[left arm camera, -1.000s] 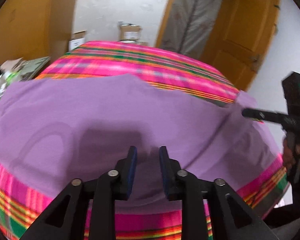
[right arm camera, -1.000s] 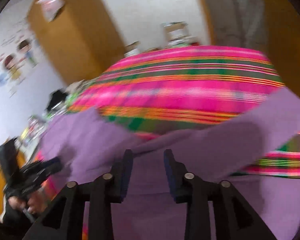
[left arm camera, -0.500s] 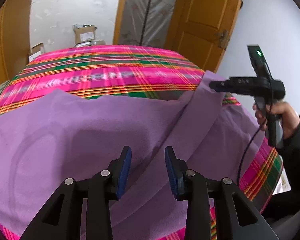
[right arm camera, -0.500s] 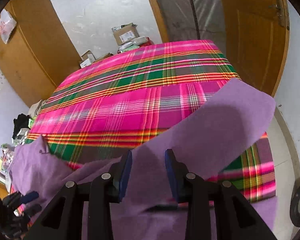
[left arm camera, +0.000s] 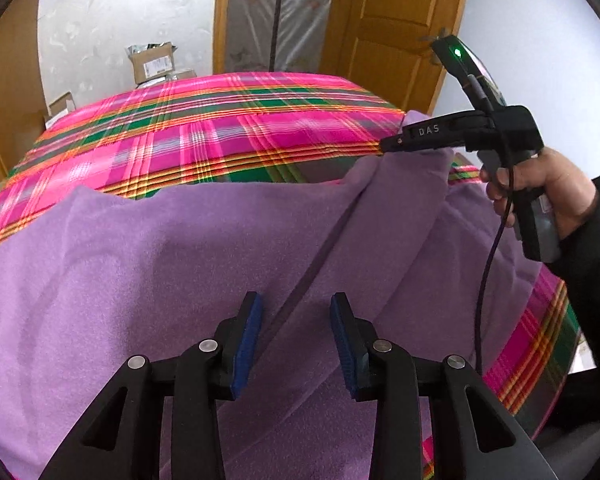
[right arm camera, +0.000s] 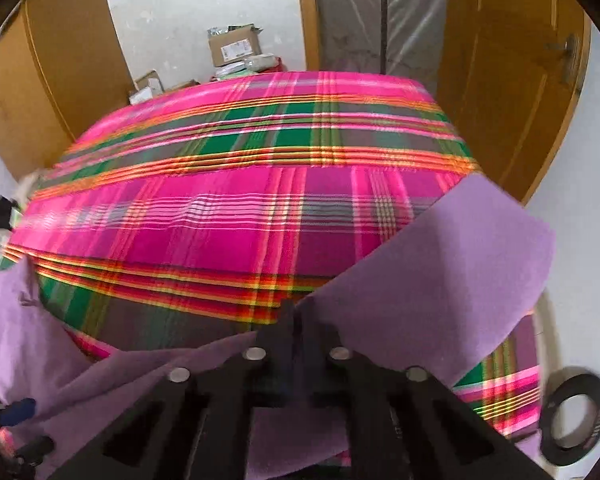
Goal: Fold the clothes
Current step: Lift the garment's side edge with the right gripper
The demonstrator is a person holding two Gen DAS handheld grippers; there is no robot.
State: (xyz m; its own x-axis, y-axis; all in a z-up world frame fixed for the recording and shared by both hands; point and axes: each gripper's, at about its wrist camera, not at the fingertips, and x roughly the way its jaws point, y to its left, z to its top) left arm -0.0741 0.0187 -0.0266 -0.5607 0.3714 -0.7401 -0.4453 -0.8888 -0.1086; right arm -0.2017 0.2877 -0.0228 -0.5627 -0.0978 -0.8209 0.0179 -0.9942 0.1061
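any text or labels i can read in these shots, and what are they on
"DAS": pale letters on the side of the right claw, seen from the left wrist camera.
Label on the cardboard box behind the bed: print too small and blurred to read.
Red marks on the black tape roll: too blurred to read.
Nothing else carries writing.

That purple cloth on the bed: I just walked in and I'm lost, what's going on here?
A person is folding a purple cloth spread on a plaid bedspread, with a handheld gripper in each hand. The right gripper has just snapped shut on the cloth's far edge and holds it raised. The left gripper has been opening and hangs open over the cloth's middle, its pads gripping nothing. No fold is laid down yet.
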